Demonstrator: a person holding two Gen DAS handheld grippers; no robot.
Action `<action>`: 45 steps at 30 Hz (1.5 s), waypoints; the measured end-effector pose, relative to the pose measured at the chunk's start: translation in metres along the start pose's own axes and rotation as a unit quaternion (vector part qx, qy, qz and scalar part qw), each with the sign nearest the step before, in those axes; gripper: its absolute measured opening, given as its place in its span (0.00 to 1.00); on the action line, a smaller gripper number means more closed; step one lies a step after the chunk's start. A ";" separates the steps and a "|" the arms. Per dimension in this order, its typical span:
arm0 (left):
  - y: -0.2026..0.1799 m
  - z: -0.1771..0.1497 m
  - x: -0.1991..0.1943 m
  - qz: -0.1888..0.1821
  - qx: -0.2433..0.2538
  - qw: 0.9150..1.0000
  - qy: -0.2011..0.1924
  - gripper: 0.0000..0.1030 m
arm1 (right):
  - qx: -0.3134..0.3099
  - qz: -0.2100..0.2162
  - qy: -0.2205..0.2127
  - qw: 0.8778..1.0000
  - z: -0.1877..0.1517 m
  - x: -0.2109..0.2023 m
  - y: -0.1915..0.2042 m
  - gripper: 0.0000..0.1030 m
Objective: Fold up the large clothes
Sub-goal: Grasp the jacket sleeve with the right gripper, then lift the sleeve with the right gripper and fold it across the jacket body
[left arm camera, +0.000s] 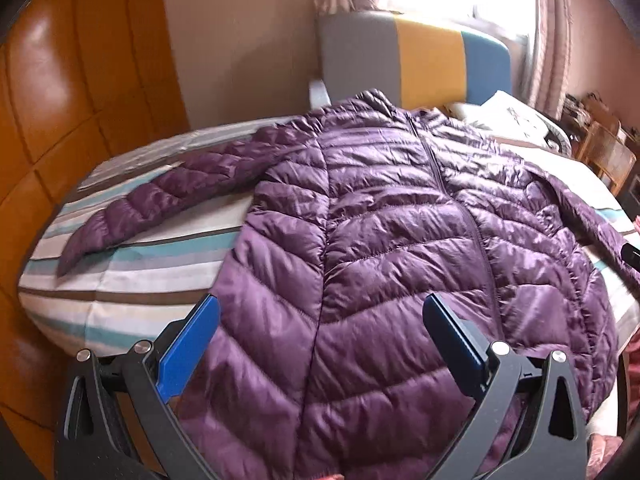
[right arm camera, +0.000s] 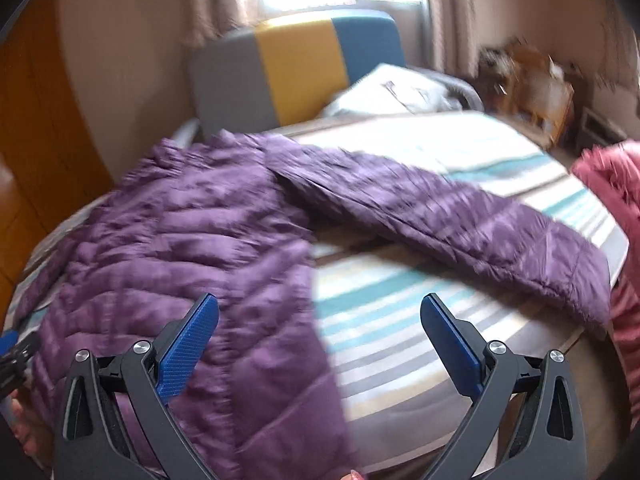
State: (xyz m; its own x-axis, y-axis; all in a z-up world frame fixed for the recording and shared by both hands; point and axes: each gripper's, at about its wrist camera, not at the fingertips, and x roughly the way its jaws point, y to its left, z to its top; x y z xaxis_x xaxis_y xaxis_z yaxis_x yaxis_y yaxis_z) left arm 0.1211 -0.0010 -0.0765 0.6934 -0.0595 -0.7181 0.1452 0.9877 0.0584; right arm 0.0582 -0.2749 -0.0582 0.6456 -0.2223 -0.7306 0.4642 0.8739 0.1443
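A purple quilted puffer jacket (left arm camera: 380,240) lies front up and zipped on the striped bed (left arm camera: 120,280), both sleeves spread out. Its left sleeve (left arm camera: 160,196) stretches toward the wardrobe. My left gripper (left arm camera: 320,316) is open and empty, hovering over the jacket's lower hem. In the right wrist view the jacket body (right arm camera: 180,248) fills the left and its right sleeve (right arm camera: 460,220) lies across the bed. My right gripper (right arm camera: 320,316) is open and empty above the jacket's right edge and the bedsheet. The right view is motion blurred.
A wooden wardrobe (left arm camera: 60,120) stands left of the bed. A grey, yellow and blue headboard (left arm camera: 420,60) and a pillow (left arm camera: 512,116) are at the far end. A pink garment (right arm camera: 616,216) lies at the bed's right edge. Wooden furniture (right arm camera: 532,76) stands far right.
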 end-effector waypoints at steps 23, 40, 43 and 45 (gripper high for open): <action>0.044 0.050 0.112 0.053 -0.045 0.998 0.011 0.98 | 0.460 0.014 -0.061 0.886 -0.008 0.049 -0.190 0.68; 0.048 0.035 0.130 0.036 -0.065 0.997 0.035 0.98 | 0.461 -0.043 -0.074 0.883 0.023 0.075 -0.230 0.14; 0.046 0.035 0.132 0.040 -0.061 0.997 0.040 0.98 | 0.427 -0.060 -0.078 0.899 0.036 0.076 -0.220 0.14; 0.046 0.035 0.133 0.039 -0.060 0.997 0.042 0.98 | 0.386 -0.072 -0.083 0.916 0.049 0.075 -0.204 0.15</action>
State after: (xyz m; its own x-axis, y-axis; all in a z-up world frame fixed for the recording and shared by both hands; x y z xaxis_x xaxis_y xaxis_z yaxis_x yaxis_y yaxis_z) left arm 0.2451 0.0313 -0.1452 0.6364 0.0251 -0.7709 0.0038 0.9994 0.0356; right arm 0.0419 -0.4916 -0.1097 0.5976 -0.4298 -0.6768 0.8008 0.2787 0.5302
